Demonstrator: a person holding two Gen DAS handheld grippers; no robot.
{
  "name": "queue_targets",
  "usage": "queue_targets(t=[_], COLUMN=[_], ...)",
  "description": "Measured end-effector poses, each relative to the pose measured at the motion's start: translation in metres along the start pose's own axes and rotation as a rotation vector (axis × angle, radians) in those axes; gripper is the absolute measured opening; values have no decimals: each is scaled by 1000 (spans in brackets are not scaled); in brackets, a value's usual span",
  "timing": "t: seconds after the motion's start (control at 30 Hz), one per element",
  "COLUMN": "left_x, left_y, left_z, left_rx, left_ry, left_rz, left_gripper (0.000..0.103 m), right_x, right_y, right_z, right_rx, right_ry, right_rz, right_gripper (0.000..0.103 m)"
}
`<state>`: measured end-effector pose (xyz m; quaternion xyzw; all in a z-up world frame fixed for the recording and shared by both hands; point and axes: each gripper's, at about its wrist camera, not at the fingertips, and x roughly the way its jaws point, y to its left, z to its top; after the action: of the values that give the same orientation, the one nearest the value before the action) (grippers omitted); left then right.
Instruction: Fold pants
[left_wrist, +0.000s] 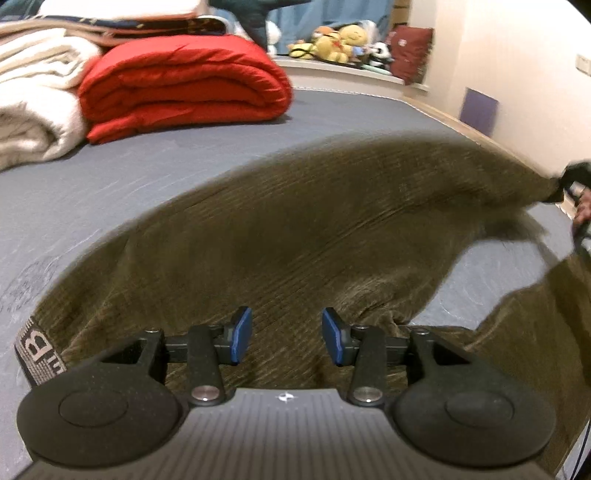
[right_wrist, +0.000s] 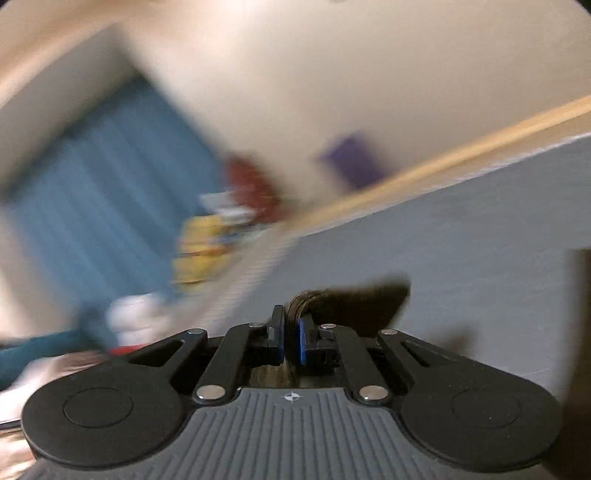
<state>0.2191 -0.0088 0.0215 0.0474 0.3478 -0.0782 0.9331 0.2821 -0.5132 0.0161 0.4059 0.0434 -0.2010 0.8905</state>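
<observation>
Right wrist, one pants (right_wrist: 314, 299) hem, seemingly clamped

A bedroom in a home was shown. A bed with a grey sheet (left_wrist: 192, 162) filled the middle of the left wrist view, and a folded red quilt (left_wrist: 184, 85) was stacked on it at the upper left, beside cream blankets (left_wrist: 33, 96) at the left edge. Along the top of the frame a window ledge (left_wrist: 332, 72) was lined with plush toys (left_wrist: 334, 42) and a dark red cushion (left_wrist: 412, 50), with a blue curtain (left_wrist: 325, 14) hung behind. A cream wall (left_wrist: 524, 55) stood at the upper right. The same curtain and wall were seen, blurred, in the right wrist view.
</observation>
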Motion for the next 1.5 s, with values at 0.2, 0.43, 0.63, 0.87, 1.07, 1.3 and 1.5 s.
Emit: queue_targets(t=[0.2,0.43,0.63,0.87,1.07,1.3,1.5], left_x=[21,59,103,81,62,35,-11], left_y=[-32,-74,-94,-68,-52,-6,101], left_z=[-4,-10,-12,10,-9,9,26], left_rx=[124,206,273,293,519,187,-144], left_ry=[-8,-21,67,-5,147,94,-58], left_rz=[-63,-183,-99,-66,-319,-457,-167], left_gripper=[57,57,64,11,11,54,54], right_x=[58,69,64,57,26,34,-4], right_y=[-59,-84,-87,-84,-54,-92,-59], right_z=[-29,-24,-23,-4,24,11,31], right_rx=[-7,29,31,31,-143,-116,-184], right_ry=[258,272,285,241,125,302,148], right_rz=[-141,-152,-144,-81,-107,-419,-376], right_gripper=[12,24,24,7,7,30,47])
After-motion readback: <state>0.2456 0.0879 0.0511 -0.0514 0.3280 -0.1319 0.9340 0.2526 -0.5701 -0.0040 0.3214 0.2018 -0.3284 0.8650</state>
